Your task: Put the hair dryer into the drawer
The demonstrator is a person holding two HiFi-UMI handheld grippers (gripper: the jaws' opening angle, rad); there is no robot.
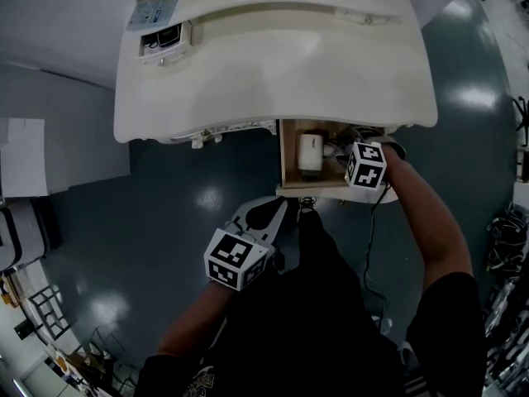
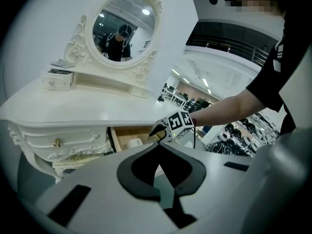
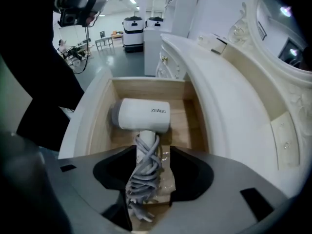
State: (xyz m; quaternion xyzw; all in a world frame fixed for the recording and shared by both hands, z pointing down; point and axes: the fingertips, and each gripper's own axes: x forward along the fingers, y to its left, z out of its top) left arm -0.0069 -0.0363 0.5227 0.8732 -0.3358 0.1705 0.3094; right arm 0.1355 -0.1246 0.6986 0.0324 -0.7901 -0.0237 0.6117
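The white hair dryer (image 3: 144, 115) lies on the floor of the open wooden drawer (image 3: 100, 116), its grey cord wound round the handle (image 3: 145, 172). My right gripper (image 3: 153, 152) hangs steeply over it, open, with the handle and cord between the jaws; the right jaw stands clear of the cord. From the head view the hair dryer (image 1: 310, 151) rests in the drawer (image 1: 289, 151), with the right gripper (image 1: 351, 160) at its right side. My left gripper (image 1: 281, 209) is held low in front of the drawer, shut with nothing in it (image 2: 159, 145).
The drawer belongs to a white dressing table (image 1: 273, 64) with an oval mirror (image 2: 124, 28) and a small drawer box (image 2: 57, 78) on top. A black cable (image 1: 370, 246) runs down beside my right arm. A white cabinet (image 1: 25, 155) stands at the left.
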